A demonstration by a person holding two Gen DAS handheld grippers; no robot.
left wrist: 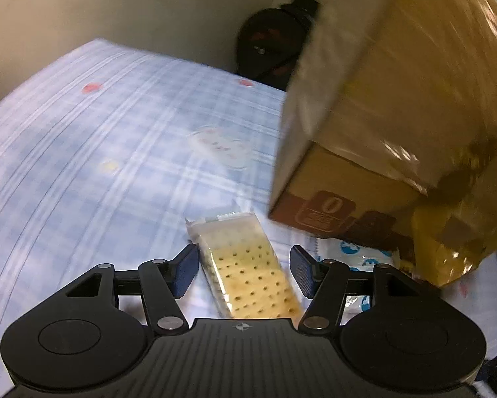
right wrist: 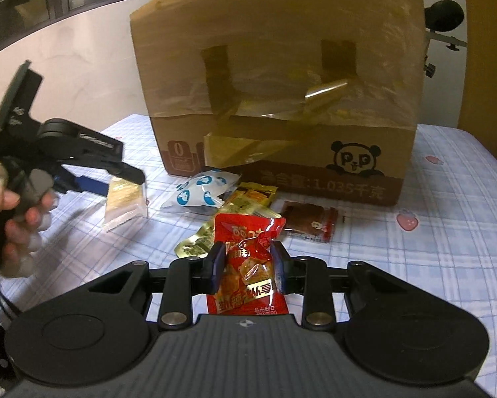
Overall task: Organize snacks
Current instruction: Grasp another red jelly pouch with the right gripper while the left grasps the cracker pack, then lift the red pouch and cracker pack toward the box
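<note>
A clear packet of crackers (left wrist: 248, 275) lies on the blue checked tablecloth (left wrist: 99, 165) between the pads of my left gripper (left wrist: 243, 272). The jaws stand open and the pads do not press on it. In the right wrist view the same cracker packet (right wrist: 125, 205) rests at the tip of that gripper, which a hand (right wrist: 16, 219) holds. My right gripper (right wrist: 248, 258) is shut on a red snack packet (right wrist: 248, 265), lifted above the cloth. A tall taped cardboard box (right wrist: 275, 83) stands behind the loose snacks.
In front of the box lie a blue-and-white packet (right wrist: 202, 192), gold packets (right wrist: 195, 245) and a dark red packet (right wrist: 309, 224). The box (left wrist: 381, 99) looms close on the left gripper's right. A dark object (left wrist: 271, 46) sits in the wall corner.
</note>
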